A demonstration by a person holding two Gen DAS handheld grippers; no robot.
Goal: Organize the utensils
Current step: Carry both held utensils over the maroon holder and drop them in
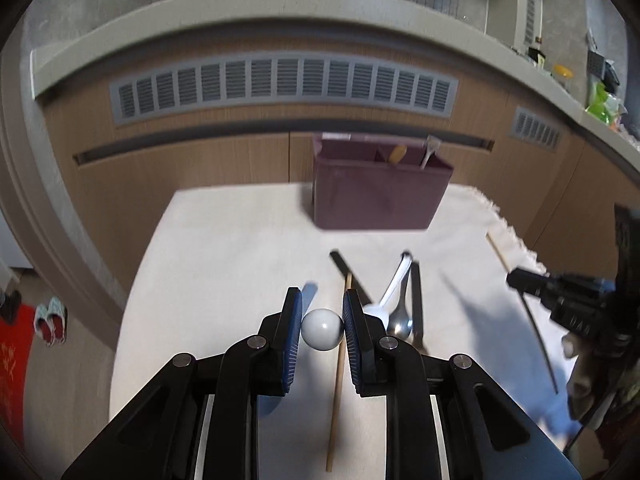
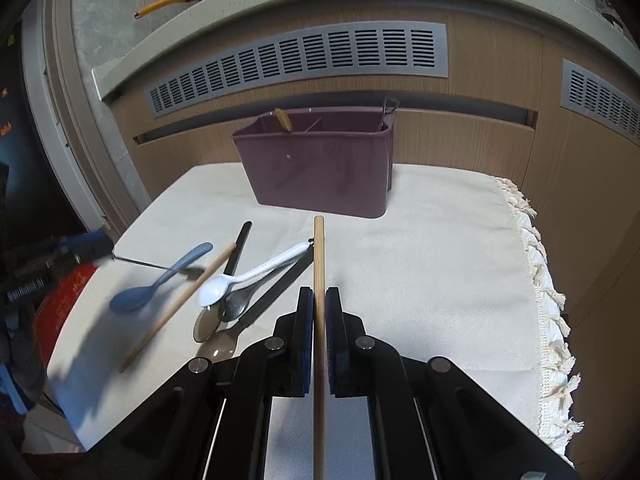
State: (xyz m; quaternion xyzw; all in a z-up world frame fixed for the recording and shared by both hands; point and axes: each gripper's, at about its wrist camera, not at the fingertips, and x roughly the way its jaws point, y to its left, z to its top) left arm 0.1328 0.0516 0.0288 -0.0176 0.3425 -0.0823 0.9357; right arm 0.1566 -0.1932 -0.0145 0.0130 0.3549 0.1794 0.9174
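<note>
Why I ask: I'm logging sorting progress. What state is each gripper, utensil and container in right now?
left gripper: shut on a round pale object
right gripper: shut on a wooden chopstick
purple caddy: upright on the cloth, a few utensils inside
white spoon: lying across darker spoons
second chopstick: lying loose on the cloth

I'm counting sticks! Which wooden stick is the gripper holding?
The wooden chopstick pinched in the right gripper, pointing straight at the purple caddy. The other chopstick lies slanted on the cloth beside the spoons.
</note>
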